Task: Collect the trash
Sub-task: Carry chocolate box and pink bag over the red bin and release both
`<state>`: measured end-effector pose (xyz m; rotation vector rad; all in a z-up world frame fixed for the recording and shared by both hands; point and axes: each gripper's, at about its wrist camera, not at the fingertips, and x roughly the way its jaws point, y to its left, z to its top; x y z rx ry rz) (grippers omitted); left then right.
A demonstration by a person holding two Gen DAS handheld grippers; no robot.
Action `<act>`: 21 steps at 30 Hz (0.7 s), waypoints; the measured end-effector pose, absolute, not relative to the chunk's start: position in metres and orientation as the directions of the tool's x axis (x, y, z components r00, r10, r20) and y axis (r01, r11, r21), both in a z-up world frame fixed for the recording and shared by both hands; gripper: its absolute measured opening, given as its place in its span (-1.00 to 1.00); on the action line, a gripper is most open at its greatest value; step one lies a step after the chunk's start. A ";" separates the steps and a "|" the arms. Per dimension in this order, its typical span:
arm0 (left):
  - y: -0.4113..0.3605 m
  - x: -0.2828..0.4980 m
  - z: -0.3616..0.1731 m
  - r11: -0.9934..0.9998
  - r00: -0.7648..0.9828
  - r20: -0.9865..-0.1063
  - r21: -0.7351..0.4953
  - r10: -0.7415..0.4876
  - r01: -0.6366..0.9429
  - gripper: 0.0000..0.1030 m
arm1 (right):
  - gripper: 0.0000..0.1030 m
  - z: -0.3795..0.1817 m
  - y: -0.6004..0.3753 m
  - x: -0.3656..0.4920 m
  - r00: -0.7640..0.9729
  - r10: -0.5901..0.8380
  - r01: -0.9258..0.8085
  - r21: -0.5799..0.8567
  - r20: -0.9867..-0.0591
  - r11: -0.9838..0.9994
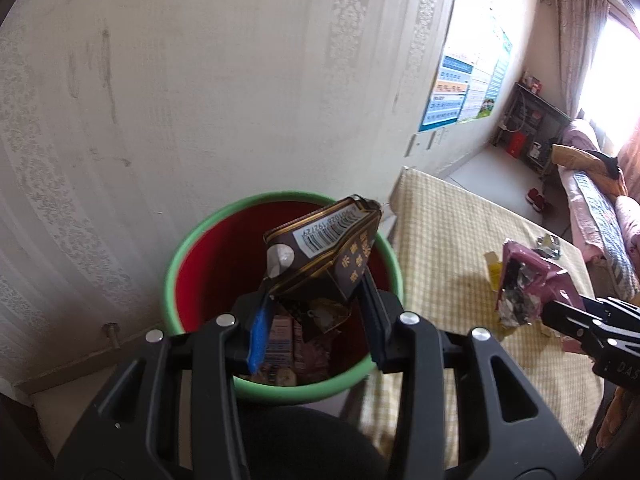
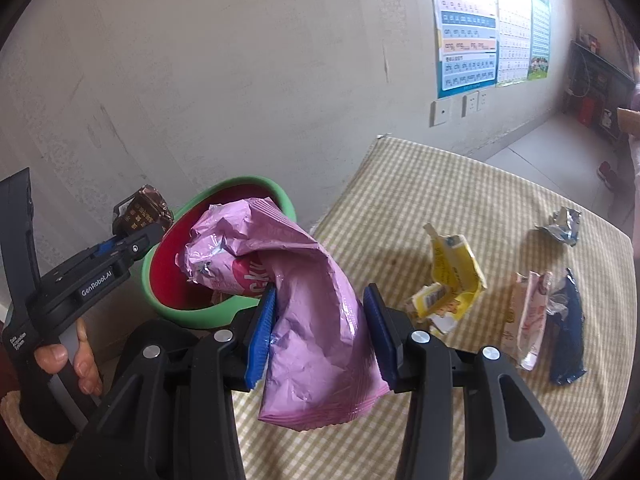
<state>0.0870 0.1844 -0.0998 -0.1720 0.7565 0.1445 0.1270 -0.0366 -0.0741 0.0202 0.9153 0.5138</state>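
We've got the brown carton [image 1: 320, 252] clamped in our left gripper [image 1: 316, 320] over the green bin [image 1: 176, 264]; right gripper [image 2: 320, 332] pinches the pink wrapper [image 2: 316, 320] beside it. Next up, probably drop both.

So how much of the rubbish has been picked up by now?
Some is done: wrappers already lie in the bin. In hand: the left gripper holds a brown box over the bin, and the right gripper holds a pink bag beside it, neither dropped yet. Left on the table: a yellow carton, a foil scrap, a pale wrapper and a dark blue wrapper.
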 end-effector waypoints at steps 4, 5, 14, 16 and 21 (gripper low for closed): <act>0.200 0.093 -0.101 0.971 0.704 -0.704 -0.090 0.096 -0.222 -0.26 | -0.17 -0.074 -0.020 0.134 0.487 0.456 -0.441 0.240 -0.745 0.865; 0.204 0.094 -0.102 0.970 0.701 -0.706 -0.089 0.100 -0.228 -0.26 | -0.16 -0.074 -0.015 0.137 0.483 0.465 -0.444 0.250 -0.742 0.860; 0.218 0.112 -0.118 0.970 0.664 -0.741 -0.074 0.101 -0.230 -0.26 | -0.13 -0.083 0.023 0.165 0.426 0.509 -0.440 0.321 -0.748 0.839; 0.220 0.114 -0.121 0.971 0.657 -0.747 -0.072 0.100 -0.229 -0.26 | -0.13 -0.088 0.031 0.172 0.410 0.515 -0.431 0.338 -0.753 0.837; 0.227 0.120 -0.132 0.969 0.636 -0.765 -0.070 0.099 -0.235 -0.26 | -0.13 -0.099 0.050 0.189 0.365 0.537 -0.403 0.391 -0.760 0.828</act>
